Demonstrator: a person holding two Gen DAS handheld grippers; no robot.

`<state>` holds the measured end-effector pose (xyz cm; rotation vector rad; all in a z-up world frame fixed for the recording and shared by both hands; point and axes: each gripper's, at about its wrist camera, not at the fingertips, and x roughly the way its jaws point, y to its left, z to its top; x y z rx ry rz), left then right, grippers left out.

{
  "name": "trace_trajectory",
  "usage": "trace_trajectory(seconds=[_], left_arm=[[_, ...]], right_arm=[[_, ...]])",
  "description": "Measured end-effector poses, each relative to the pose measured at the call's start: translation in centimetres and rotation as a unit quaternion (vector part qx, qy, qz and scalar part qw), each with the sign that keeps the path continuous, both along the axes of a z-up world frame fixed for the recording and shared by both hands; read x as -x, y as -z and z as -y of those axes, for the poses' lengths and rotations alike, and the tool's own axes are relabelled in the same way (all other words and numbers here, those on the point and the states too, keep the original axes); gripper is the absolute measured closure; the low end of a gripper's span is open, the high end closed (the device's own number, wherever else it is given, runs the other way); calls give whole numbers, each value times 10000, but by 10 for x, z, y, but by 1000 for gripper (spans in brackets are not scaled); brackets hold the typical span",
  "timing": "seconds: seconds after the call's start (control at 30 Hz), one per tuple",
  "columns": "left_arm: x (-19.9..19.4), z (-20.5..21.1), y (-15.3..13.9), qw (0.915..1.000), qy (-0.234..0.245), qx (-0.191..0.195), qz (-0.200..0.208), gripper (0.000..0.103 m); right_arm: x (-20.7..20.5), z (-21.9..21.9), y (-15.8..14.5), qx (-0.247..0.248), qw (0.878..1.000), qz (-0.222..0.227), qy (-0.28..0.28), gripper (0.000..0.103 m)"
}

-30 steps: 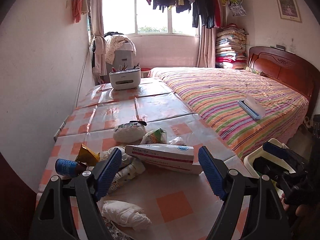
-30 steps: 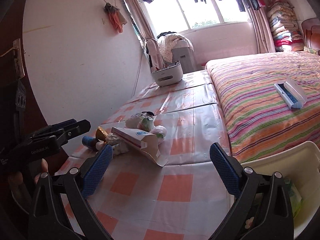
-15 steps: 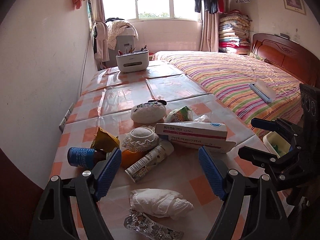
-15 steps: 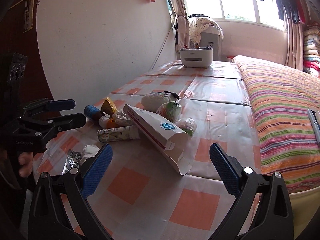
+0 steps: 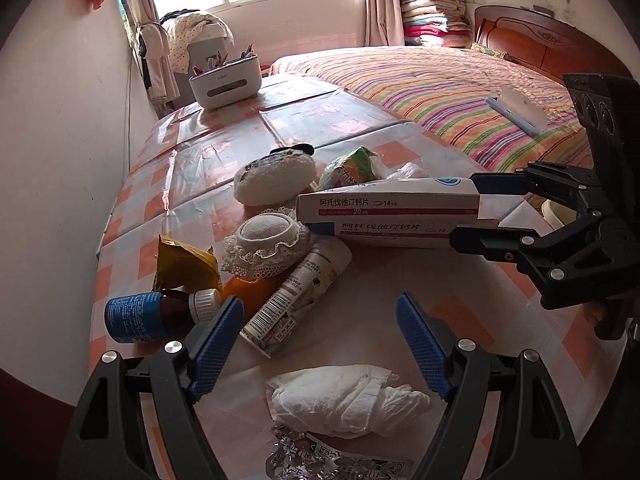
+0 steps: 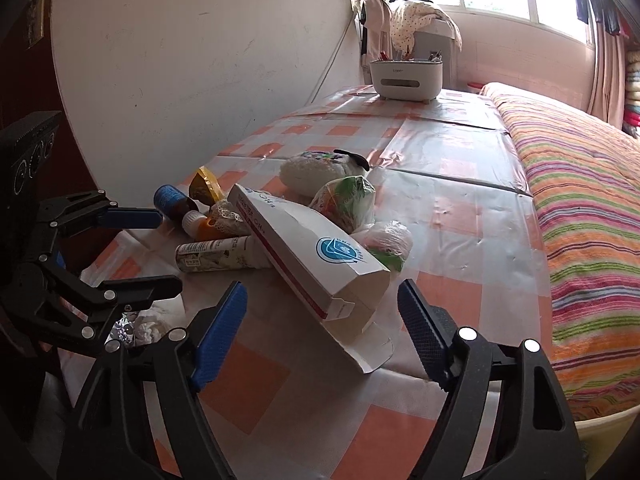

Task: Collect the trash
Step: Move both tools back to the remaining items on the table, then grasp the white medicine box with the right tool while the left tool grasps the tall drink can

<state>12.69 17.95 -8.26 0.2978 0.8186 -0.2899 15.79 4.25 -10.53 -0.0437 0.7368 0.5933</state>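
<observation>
tissue wad (image 5: 344, 400) before bottle (image 5: 296, 292), carton (image 5: 388, 212) behind

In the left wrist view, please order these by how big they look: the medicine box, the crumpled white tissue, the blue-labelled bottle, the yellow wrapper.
1. medicine box, clearly the largest.
2. crumpled white tissue, though its nearness to the camera enlarges it.
3. blue-labelled bottle and yellow wrapper look alike; I cannot rank them.
</observation>
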Motion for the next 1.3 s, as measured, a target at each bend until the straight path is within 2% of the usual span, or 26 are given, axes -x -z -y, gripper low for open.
trace_trajectory(seconds=[0.1, 0.13, 0.17, 0.23, 0.33, 0.43, 0.53, 0.63, 0.87, 0.93, 1.0, 1.03, 1.07, 1.3], left_arm=[[-8, 10, 10, 9996, 126, -195, -174, 26], [-11, 11, 14, 9993, 140, -246, -233, 26], [-14, 12, 18, 9990, 154, -284, -318, 26], [-23, 10, 27, 9979, 124, -318, -546, 26], [-30, 7, 33, 9976, -25, -448, -535, 26], [-37, 4, 33, 9972, -90, -387, -637, 26], [-43, 4, 37, 9959, -167, -384, -799, 26], [-51, 7, 46, 9929, -184, -317, -1130, 25], [-58, 6, 49, 9913, -510, 59, -1213, 27], [-58, 4, 48, 9912, -668, 156, -1132, 35], [-58, 1, 47, 9903, -812, 314, -1087, 58], [-58, -1, 46, 9896, -897, 351, -1066, 64], [-58, -2, 45, 9892, -944, 377, -1056, 67], [-49, 2, 41, 9897, -1136, 388, -786, 70]], right_arm=[[-6, -5, 5, -21, 9998, -167, -120, 38], [-7, -7, 6, -8, 9996, -210, -169, 46], [-8, -9, 7, 9, 9995, -244, -199, 60], [-10, -12, 10, -19, 9990, -363, -245, 73], [-8, -15, 11, -65, 9986, -431, -306, 79], [-2, -18, 8, -51, 9987, -387, -337, 85], [2, -14, 4, -209, 9987, -396, -231, 85], [5, -8, -1, -357, 9986, -369, -133, 87], [13, 9, -11, -642, 9975, -297, 33, 90], [17, 15, -13, -732, 9969, -294, 77, 90], [20, 21, -14, -823, 9961, -295, 130, 90], [22, 23, -15, -856, 9958, -291, 146, 90], [24, 26, -16, -895, 9955, -277, 166, 90], [35, 40, -21, -1065, 9937, -230, 275, 90]])
